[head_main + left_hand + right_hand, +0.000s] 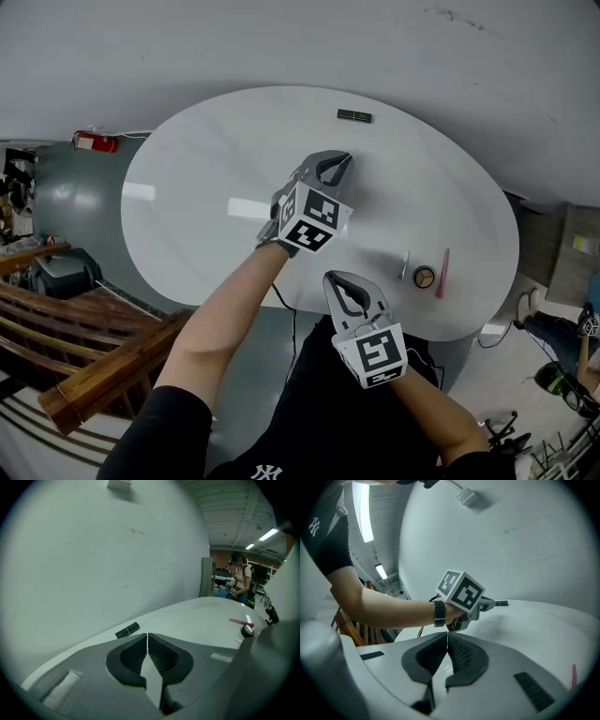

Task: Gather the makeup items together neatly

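A black lipstick tube (pixel 354 115) lies near the far edge of the white oval table (pixel 206 178). At the right near edge a small white tube (pixel 405 265), a round compact (pixel 425 277) and a pink stick (pixel 442 273) lie close together. My left gripper (pixel 343 158) hovers over the table's middle, shut and empty, pointing toward the lipstick (pixel 127 630). My right gripper (pixel 337 276) is nearer me at the table's front edge, also shut with nothing in it. Its view shows the left gripper's marker cube (pixel 461 592) and the lipstick (pixel 502 603) beyond.
A red object (pixel 97 142) sits on the floor left of the table, and wooden slats (pixel 94 356) lie at the lower left. A grey wall (pixel 93 550) rises behind the table. A person (pixel 241 581) stands far off in the left gripper view.
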The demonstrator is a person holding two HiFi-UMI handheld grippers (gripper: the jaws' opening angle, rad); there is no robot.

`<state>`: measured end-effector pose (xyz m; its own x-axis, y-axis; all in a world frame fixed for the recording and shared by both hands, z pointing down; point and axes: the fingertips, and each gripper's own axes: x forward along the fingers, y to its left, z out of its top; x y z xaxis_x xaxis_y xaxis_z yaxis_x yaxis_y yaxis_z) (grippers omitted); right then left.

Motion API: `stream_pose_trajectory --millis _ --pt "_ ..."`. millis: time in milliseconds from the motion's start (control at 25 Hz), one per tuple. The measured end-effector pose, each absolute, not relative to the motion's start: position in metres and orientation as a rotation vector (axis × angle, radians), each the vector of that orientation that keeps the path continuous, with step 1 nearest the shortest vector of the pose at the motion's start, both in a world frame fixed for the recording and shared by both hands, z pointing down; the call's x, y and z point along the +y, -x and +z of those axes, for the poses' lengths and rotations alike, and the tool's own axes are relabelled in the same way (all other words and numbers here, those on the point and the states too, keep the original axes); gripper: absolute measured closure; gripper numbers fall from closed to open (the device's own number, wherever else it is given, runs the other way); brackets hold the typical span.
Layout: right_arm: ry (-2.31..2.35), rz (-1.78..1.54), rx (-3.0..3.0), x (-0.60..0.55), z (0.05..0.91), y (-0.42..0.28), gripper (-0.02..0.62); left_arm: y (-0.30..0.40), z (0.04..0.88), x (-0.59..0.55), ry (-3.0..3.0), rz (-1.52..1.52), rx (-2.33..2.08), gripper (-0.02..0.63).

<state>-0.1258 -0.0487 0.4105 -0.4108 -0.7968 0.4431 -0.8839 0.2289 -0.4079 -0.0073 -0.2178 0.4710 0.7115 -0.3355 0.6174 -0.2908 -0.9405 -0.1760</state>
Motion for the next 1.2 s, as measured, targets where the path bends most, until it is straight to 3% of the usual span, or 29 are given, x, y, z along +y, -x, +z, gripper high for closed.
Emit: stream_pose_trajectory --millis 440,720,1200 --pt "-1.686 0.980 -2.299 -0.073 0.430 0.120 0.578 -0.043 0.482 -0.271 2.670 -1.034 0.283 0.592" --pt "-1.723 1.018 -2.265 -0.078 0.440 0.115 0.578 -0.063 0.506 -0.284 2.523 -1.084 0.102 0.504" --pt "-1.758 1.040 -2.226 -0.082 0.448 0.105 0.578 -0.068 0.531 -0.295 2.482 -1.193 -0.049 0.497"
